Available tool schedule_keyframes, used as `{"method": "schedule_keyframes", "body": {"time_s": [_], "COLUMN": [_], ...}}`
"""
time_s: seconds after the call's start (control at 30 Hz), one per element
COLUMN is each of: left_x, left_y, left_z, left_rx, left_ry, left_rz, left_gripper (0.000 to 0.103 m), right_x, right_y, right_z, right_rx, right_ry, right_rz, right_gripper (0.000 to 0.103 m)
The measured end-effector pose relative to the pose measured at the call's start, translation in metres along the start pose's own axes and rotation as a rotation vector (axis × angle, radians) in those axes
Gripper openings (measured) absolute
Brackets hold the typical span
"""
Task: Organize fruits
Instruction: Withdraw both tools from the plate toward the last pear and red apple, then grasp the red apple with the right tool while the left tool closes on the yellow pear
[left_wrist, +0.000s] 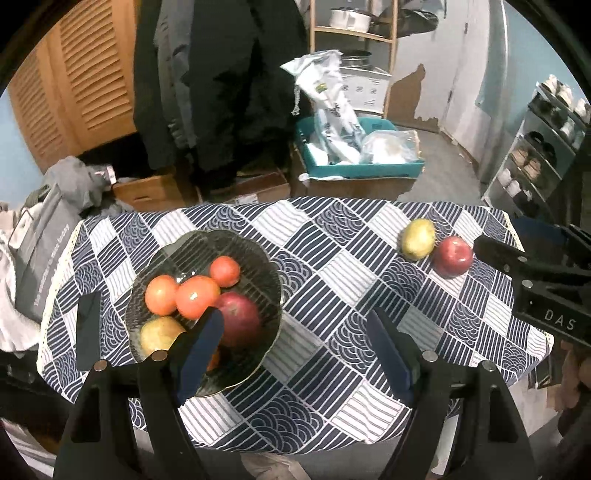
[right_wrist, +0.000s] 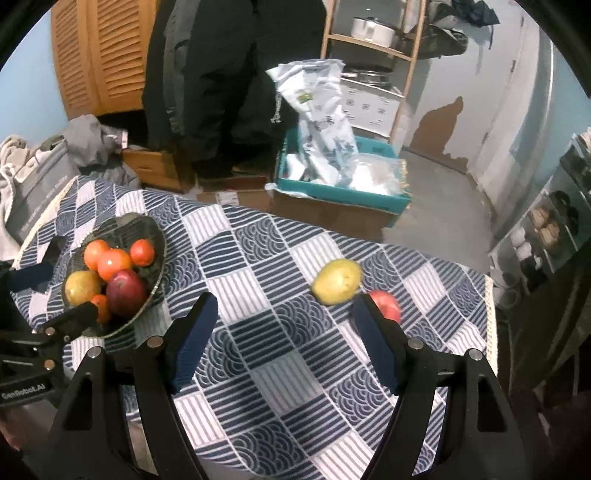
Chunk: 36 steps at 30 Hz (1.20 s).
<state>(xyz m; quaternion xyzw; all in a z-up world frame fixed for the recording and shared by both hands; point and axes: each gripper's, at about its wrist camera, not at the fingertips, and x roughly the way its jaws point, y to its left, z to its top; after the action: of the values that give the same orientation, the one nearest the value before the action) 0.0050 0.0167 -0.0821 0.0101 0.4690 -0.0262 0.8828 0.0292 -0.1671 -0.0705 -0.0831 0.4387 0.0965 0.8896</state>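
A dark glass bowl (left_wrist: 266, 266) on the left of the table holds several fruits: orange ones (left_wrist: 195, 295), a red apple (left_wrist: 238, 319) and a yellow one (left_wrist: 160, 334). The bowl also shows in the right wrist view (right_wrist: 157, 236). A yellow fruit (left_wrist: 417, 239) (right_wrist: 337, 281) and a red apple (left_wrist: 452, 256) (right_wrist: 388, 304) lie loose on the right of the table, touching. My left gripper (left_wrist: 295, 332) is open and empty just right of the bowl. My right gripper (right_wrist: 282, 317) is open and empty, near the loose fruits; it also shows in the left wrist view (left_wrist: 491, 251).
The table has a blue and white patterned cloth (left_wrist: 332, 266). Behind it stand a teal box (left_wrist: 362, 170) with white bags, cardboard boxes (left_wrist: 155, 190), hanging dark coats (left_wrist: 221, 74), a wooden shelf (left_wrist: 354, 33) and a shoe rack (left_wrist: 535, 147). Grey bags (left_wrist: 48, 236) lie left.
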Motion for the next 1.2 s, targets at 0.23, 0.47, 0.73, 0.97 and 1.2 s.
{"method": "schedule_keyframes", "body": {"time_s": [0.23, 0.47, 0.73, 0.97, 1.2], "left_x": [0.0, 0.003, 0.008, 0.025, 0.053], "left_y": [-0.022, -0.043, -0.06, -0.069, -0.079], "left_z": [0.005, 0.008, 0.011, 0.018, 0.034], "left_rx": [0.032, 0.065, 0.096, 0.114, 0.121], "left_ry": [-0.001, 0.008, 0.018, 0.038, 0.082], "left_rz": [-0.016, -0.03, -0.035, -0.028, -0.025], "left_gripper": [0.082, 0.082, 0.082, 0.082, 0.082], "right_x": [-0.008, -0.01, -0.007, 0.01, 0.04], "right_y": [-0.03, -0.059, -0.085, -0.1, -0.121], "right_z": [-0.012, -0.023, -0.03, -0.03, -0.024], "right_rx": [0.033, 0.072, 0.113, 0.1, 0.101], "right_ry": [0.002, 0.017, 0.031, 0.084, 0.153], "right_rz": [-0.036, -0.073, -0.08, -0.06, -0.02], "right_gripper": [0.078, 0.078, 0.078, 0.078, 0.078]}}
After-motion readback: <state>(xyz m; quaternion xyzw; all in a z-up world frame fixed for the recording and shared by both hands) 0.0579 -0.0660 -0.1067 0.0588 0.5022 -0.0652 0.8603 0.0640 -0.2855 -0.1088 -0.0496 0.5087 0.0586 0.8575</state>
